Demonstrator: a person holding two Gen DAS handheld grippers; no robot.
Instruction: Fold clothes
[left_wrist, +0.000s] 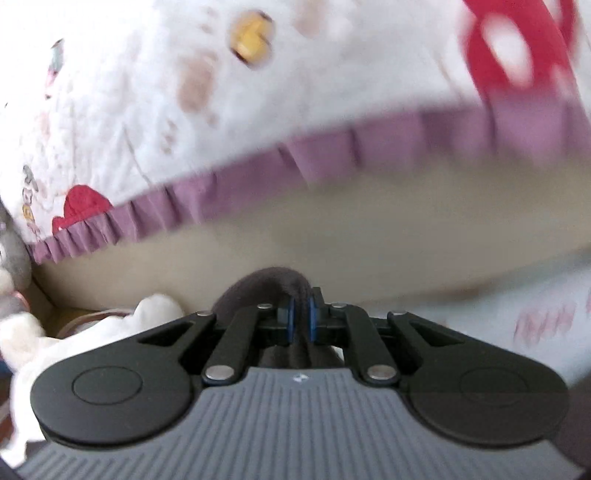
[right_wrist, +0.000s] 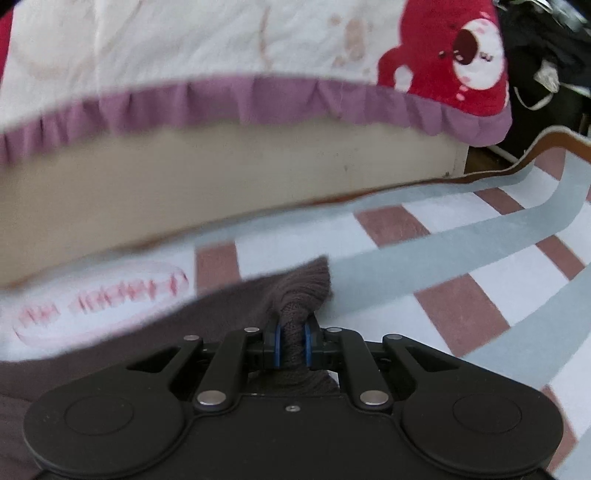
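A dark brown knit garment (right_wrist: 295, 291) is held by both grippers above a rug. My right gripper (right_wrist: 291, 345) is shut on a bunched corner of it; the rest spreads left and down (right_wrist: 110, 354). In the left wrist view my left gripper (left_wrist: 302, 319) is shut on another fold of the brown garment (left_wrist: 262, 286), which bulges past the blue pads (left_wrist: 291, 317). Both views are blurred by motion.
A bed with a white cartoon-print cover (right_wrist: 184, 44), purple frill (right_wrist: 258, 99) and beige side (right_wrist: 221, 177) lies ahead. A checked blue, white and red-brown rug (right_wrist: 480, 258) covers the floor. White fabric (left_wrist: 74, 343) and a grey plush toy (left_wrist: 11, 258) sit at the left; dark clutter (right_wrist: 546, 55) at the far right.
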